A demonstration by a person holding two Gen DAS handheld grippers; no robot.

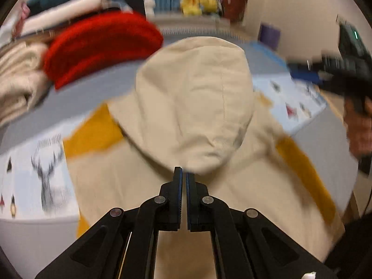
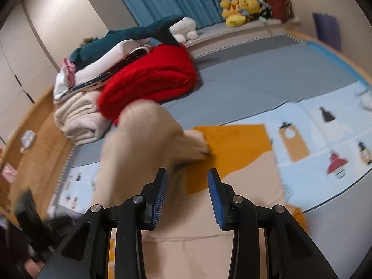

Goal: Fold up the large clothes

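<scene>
My left tool [image 1: 183, 174] points steeply down over the cream hoodie [image 1: 195, 107], its jaws pressed together with nothing between them. The hoodie lies spread on the bed [image 2: 244, 79], hood flat, yellow panels showing. My right tool [image 2: 187, 176] tilts downward, jaws parted and empty, above the hoodie's body.

No legible text, label, brand or number in either view. Faint dark lettering above deer print on printed sheet [image 1: 44, 162]: too blurred to read. Sheet's lamp and bottle motifs [image 2: 325, 144] carry no readable characters. Small green light on right gripper body [image 1: 355, 34]: no sign discernible.
</scene>
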